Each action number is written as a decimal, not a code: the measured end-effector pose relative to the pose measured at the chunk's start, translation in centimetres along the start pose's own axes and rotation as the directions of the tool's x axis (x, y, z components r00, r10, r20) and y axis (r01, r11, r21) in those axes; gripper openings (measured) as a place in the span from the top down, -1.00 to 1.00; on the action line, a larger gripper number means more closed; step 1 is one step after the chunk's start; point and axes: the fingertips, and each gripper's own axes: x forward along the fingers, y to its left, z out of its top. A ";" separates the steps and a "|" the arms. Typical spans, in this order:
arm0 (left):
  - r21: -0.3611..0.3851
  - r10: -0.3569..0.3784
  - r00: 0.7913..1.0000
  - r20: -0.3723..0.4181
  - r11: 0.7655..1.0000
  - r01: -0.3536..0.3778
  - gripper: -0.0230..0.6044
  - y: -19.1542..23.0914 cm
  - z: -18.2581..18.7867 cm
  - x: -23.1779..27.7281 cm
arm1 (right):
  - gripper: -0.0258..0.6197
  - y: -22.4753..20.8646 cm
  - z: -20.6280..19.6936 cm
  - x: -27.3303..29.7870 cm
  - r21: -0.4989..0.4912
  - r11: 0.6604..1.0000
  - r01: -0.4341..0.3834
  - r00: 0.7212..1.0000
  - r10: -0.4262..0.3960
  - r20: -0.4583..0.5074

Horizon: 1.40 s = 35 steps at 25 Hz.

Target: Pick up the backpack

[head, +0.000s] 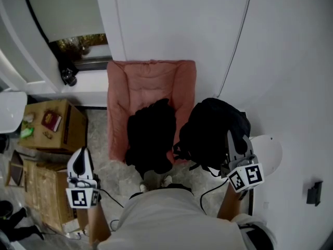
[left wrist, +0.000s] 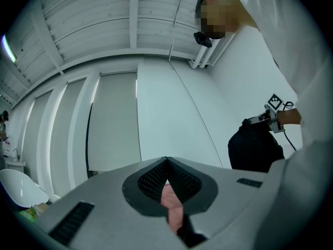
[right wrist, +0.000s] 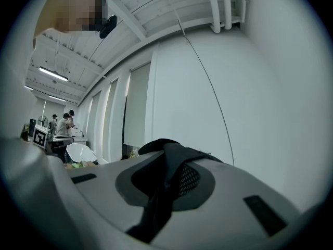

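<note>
Black fabric backpack [head: 213, 132] hangs at the right claw [head: 231, 137], at about 3 o'clock from the pink armchair [head: 151, 82] and just beside its arm. In the right gripper view the jaws are closed tight on a black strap [right wrist: 166, 191] of the backpack, which runs between them. On the armchair seat lies another black thing [head: 151, 134]; I cannot tell what it is. The left claw [head: 80, 158] is at about 8 o'clock in the head view, well apart from the backpack. Its jaws are together at the tips and hold nothing; only a bit of pink shows through the slit. Wooden boxes [head: 52, 124] stand at 9 o'clock, near the white wall [head: 171, 25].
</note>
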 end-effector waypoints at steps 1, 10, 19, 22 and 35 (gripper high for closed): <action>-0.002 -0.003 1.000 0.002 1.000 0.003 0.88 -0.3 0.1 0.1 | 0.77 -0.1 -0.2 -0.1 0.004 1.000 -0.003 1.000 0.003 -0.003; -0.018 -0.037 0.999 0.009 0.999 0.037 0.88 -2.0 0.2 0.7 | 0.77 0.5 -0.4 -0.3 -0.008 1.000 -0.025 0.999 0.025 -0.021; -0.026 -0.069 0.998 0.004 0.997 0.069 0.88 -2.9 -0.2 1.3 | 0.77 0.5 -0.2 -0.4 0.000 1.000 -0.022 1.000 0.022 -0.022; -0.030 -0.075 0.997 0.009 0.997 0.075 0.88 -3.0 -0.2 1.4 | 0.77 0.6 -0.2 -0.4 -0.008 1.000 -0.015 1.000 0.014 -0.023; -0.037 -0.085 0.996 0.014 0.996 0.086 0.88 -2.3 -0.3 0.3 | 0.77 2.2 0.7 -0.3 -0.035 0.999 0.000 1.000 0.000 -0.011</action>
